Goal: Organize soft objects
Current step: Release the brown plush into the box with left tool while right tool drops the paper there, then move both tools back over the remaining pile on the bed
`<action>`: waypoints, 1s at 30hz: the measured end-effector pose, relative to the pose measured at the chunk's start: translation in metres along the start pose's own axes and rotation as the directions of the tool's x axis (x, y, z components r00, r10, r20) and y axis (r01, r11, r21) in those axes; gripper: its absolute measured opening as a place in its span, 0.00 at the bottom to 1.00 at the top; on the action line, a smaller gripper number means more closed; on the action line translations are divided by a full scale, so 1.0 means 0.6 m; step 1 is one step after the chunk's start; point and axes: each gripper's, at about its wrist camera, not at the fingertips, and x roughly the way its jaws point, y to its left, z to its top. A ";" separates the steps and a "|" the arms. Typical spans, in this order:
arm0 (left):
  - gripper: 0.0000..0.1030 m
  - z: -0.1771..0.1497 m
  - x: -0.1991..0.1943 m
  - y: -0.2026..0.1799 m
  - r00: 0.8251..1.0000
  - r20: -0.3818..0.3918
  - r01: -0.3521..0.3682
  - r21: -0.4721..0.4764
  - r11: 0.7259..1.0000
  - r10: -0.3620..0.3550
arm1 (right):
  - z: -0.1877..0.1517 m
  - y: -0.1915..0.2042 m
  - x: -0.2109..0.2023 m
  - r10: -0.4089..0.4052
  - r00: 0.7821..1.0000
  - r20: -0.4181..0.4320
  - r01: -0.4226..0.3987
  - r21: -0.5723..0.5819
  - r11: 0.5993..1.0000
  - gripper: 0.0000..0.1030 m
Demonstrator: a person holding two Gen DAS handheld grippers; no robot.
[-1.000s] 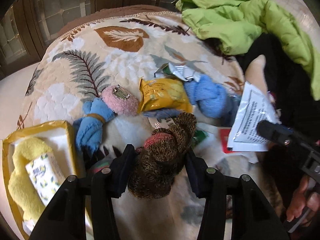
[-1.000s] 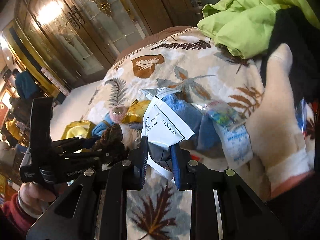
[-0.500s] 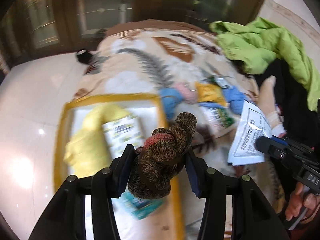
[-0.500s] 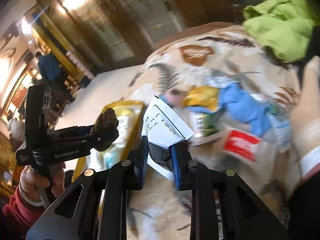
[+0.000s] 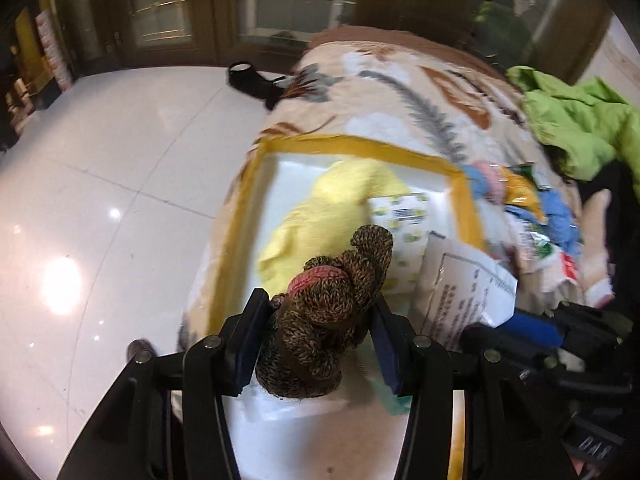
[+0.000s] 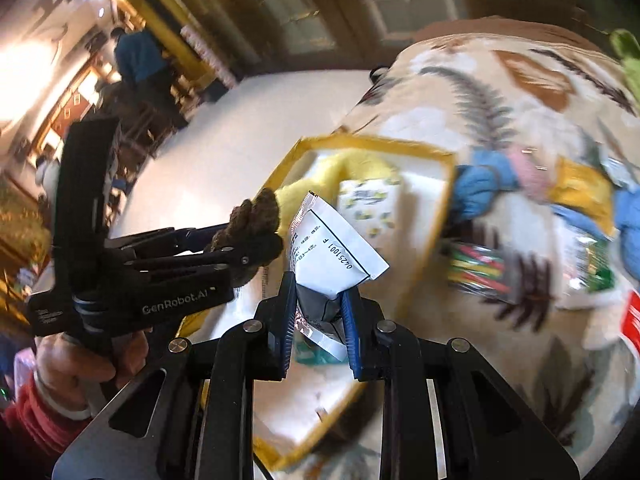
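My left gripper (image 5: 316,344) is shut on a brown knitted sock bundle (image 5: 332,312) with a pink band, held above the yellow-rimmed white tray (image 5: 360,146). In the tray lie a yellow soft cloth (image 5: 340,200) and a lemon-print pack (image 5: 400,216). My right gripper (image 6: 320,316) is shut on a white printed packet (image 6: 332,256), also over the tray (image 6: 372,144). In the right wrist view the left gripper (image 6: 256,248) with the sock bundle (image 6: 252,216) sits just left of the packet. The packet (image 5: 460,292) shows right of the bundle in the left wrist view.
The tray rests on a leaf-print blanket (image 5: 400,92). Right of it lie blue socks (image 6: 480,188), a pink sock (image 6: 528,172), a yellow packet (image 6: 580,192) and other wrappers. A green jacket (image 5: 580,120) lies far right. White tiled floor (image 5: 100,200) spreads left.
Both grippers have swung left from the pile of items on the blanket to over the tray, each keeping its load. The jaws have not changed.
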 end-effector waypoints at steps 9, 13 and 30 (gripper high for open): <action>0.60 -0.001 0.028 0.019 0.998 -0.002 -0.062 -0.027 0.998 0.062 | 0.001 0.009 0.085 -0.057 0.995 -0.083 0.054 -0.037 0.998 0.23; 0.67 -0.004 0.026 0.018 0.999 0.005 -0.050 -0.039 0.998 0.050 | 0.000 0.007 0.068 -0.087 0.995 -0.055 0.084 -0.053 0.995 0.37; 0.77 0.013 -0.070 -0.094 0.990 0.102 0.094 0.057 0.994 -0.100 | -0.051 -0.118 -0.140 -0.156 0.975 0.156 0.137 0.129 0.982 0.45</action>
